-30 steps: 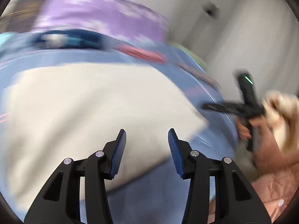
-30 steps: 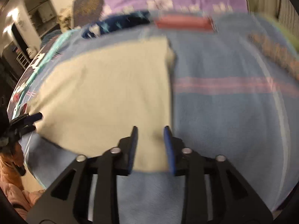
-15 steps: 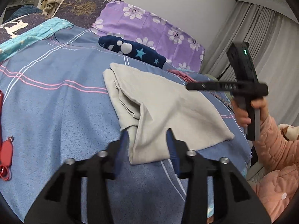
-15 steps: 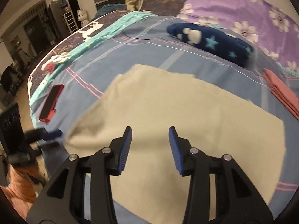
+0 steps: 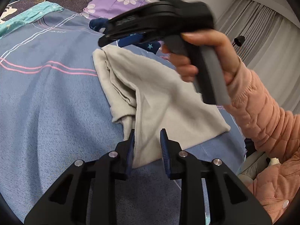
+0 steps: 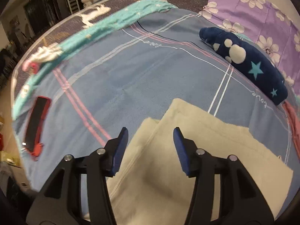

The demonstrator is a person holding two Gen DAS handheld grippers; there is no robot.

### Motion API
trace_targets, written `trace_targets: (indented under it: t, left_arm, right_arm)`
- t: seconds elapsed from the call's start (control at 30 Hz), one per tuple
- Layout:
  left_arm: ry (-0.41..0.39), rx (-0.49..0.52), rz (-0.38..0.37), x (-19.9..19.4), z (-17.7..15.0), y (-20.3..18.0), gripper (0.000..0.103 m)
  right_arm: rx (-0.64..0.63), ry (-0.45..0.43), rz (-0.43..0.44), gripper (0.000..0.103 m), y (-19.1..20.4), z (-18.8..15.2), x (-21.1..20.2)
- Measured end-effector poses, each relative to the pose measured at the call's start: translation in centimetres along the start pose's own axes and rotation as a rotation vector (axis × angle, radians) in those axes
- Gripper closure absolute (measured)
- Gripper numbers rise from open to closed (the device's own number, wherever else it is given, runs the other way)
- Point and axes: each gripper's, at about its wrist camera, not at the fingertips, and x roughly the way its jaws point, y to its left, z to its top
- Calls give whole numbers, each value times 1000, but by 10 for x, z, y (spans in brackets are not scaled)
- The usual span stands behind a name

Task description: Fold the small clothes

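A beige garment (image 5: 155,97) lies partly folded on the blue striped bedspread (image 5: 46,97); it also shows in the right wrist view (image 6: 187,159). My left gripper (image 5: 147,140) is open, its fingers on either side of the garment's near corner, just above it. My right gripper (image 6: 151,136) is open and empty, hovering over the garment's far left corner. In the left wrist view the right gripper (image 5: 150,24) shows from the side, held in a hand above the garment.
A folded navy garment with stars (image 6: 247,63) lies beyond the beige one. A folded pink cloth (image 6: 293,123) lies at the right edge. A red-cased phone (image 6: 36,125) lies near the bed's left edge. A purple flowered pillow (image 6: 253,5) is at the head. Curtains (image 5: 262,43) hang at right.
The right gripper has swung left over the garment and opened wider. The left gripper has moved in closer to the garment's near corner.
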Motion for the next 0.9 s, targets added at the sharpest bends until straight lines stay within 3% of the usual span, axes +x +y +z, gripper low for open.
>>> trace_targets:
  t: [0.03, 0.07, 0.1, 0.27, 0.3, 0.4, 0.5, 0.53, 0.6, 0.67, 0.7, 0.77, 0.8, 0.83, 0.87, 0.9]
  left_arm:
    - [10, -8, 1, 2, -1, 1, 83]
    - [18, -18, -2, 4, -2, 2, 100]
    - [23, -31, -11, 5, -3, 4, 101]
    - [-30, 6, -45, -21, -6, -10, 102]
    - [-25, 19, -35, -24, -7, -12, 102]
    - [12, 23, 1, -20, -11, -8, 102]
    - [19, -14, -6, -18, -17, -1, 101]
    - [11, -25, -13, -18, -18, 0, 100]
    - [0, -56, -35, -18, -19, 5, 93]
    - [-3, -74, -39, -16, -18, 8, 80]
    - [0, -73, -39, -15, -17, 8, 79]
    - [7, -59, -26, -11, -15, 6, 79]
    - [10, -55, -21, -10, -13, 5, 79]
    - [14, -56, -17, -7, -13, 5, 80]
    - [15, -58, -11, -5, -13, 6, 95]
    - [23, -61, -12, -4, -13, 6, 102]
  right_arm:
    - [1, 20, -19, 52, 0, 2, 10]
    - [3, 45, -24, 61, 0, 3, 22]
    - [11, 56, -7, 96, -1, 4, 28]
    - [83, -135, 122, 103, -15, 12, -14]
    - [71, -146, 129, 103, -17, 14, -17]
    - [34, -69, 109, 103, -22, 16, -2]
    - [84, -33, 135, 93, -35, 10, 6]
    - [100, -18, 162, 79, -37, 8, 7]
    - [91, -6, 169, 66, -35, 5, 7]
    - [38, 20, 143, 54, -25, 3, 9]
    - [6, 39, 138, 43, -18, 1, 12]
    - [-61, 82, 121, 41, -1, -2, 24]
    - [-88, 86, 87, 44, 5, -4, 28]
    - [-142, 51, -13, 69, 15, -6, 31]
    - [-166, 15, -53, 81, 19, -4, 31]
    - [-146, -6, -48, 91, 17, -1, 29]
